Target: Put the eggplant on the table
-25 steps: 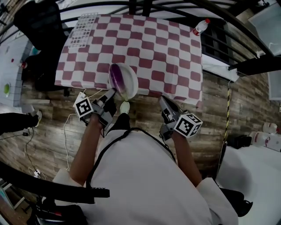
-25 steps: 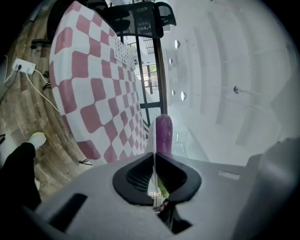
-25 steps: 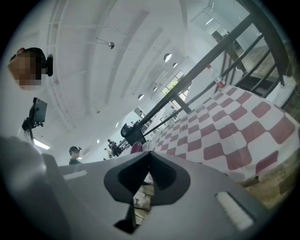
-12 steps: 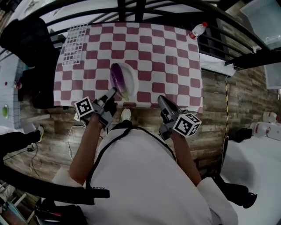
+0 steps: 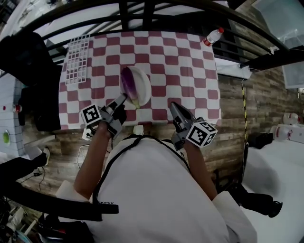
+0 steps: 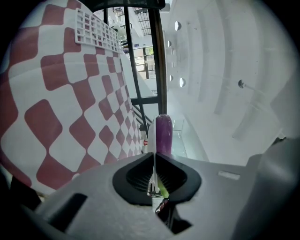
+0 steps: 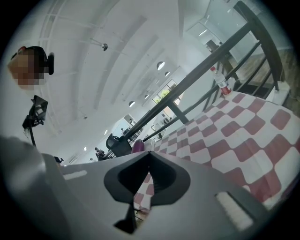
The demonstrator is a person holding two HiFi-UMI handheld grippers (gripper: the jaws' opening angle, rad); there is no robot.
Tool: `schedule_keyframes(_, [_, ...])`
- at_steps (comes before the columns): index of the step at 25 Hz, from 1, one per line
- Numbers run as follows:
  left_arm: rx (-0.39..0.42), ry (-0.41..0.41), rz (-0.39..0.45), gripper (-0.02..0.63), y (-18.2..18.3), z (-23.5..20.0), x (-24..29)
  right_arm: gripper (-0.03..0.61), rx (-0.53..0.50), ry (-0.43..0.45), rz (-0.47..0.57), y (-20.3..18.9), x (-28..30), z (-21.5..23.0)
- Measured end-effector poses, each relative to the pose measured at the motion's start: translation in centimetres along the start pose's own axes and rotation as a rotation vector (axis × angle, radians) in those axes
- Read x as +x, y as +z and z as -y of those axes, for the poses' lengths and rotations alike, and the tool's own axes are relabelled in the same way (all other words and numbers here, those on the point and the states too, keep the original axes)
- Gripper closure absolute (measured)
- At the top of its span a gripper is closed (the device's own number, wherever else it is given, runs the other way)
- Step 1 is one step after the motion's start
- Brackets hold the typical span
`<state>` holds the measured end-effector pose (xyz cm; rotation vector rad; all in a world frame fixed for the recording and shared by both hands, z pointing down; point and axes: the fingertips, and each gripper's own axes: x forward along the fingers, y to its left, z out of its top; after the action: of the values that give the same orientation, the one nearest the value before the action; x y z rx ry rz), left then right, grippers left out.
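Left forearm [image 5: 92, 156] reaches forward, left of the body. The left gripper [image 5: 124, 98] points far and to the right, its marker cube [image 5: 90, 115] near the table's [image 5: 209, 102] near edge. Its jaws are pressed together on the green stem [image 6: 161, 185] of the eggplant [image 5: 134, 85].

The eggplant is purple down its left side and pale on the right. It sticks out beyond the jaw tips, over the near middle of the red-and-white checked cloth [image 5: 180, 66]. No view shows whether it touches the cloth.

The right gripper [image 5: 173, 105] is held at the near edge of the table, right of the eggplant and apart from it, pointing far and slightly left. Its jaws are closed against each other with nothing between them.

- White wire rack [image 5: 76, 56] lies flat on the far left part of the cloth, well apart from the eggplant.
- Clear bottle [image 5: 213, 36] with a red cap is beyond the table's far right corner.
- Dark railing [image 5: 142, 12] runs along the far side of the table.
- Wood-plank floor [image 5: 237, 123] to the right of the table.
- Cloth between the eggplant and the rack is bare.
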<state>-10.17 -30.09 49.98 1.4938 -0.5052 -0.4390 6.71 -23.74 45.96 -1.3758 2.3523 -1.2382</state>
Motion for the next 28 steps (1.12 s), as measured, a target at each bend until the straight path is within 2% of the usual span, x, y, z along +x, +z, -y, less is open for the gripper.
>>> schedule_keyframes(7, [0.005, -0.005, -0.031, 0.594, 1.2, -0.6, 0.4, 0.572, 0.003, -0.029, -0.001, -0.5, 1.0, 0.0])
schedule_keyframes(14, [-0.002, 0.0, -0.018, 0.593, 1.0, -1.1, -0.2, 0.572, 0.002, -0.026, -0.012, -0.9, 1.1, 0.0])
schedule_keyframes(28, [-0.002, 0.007, 0.095, 0.594, -0.2, -0.5, -1.5, 0.571, -0.021, 0.068, -0.097, -0.6, 1.2, -0.2])
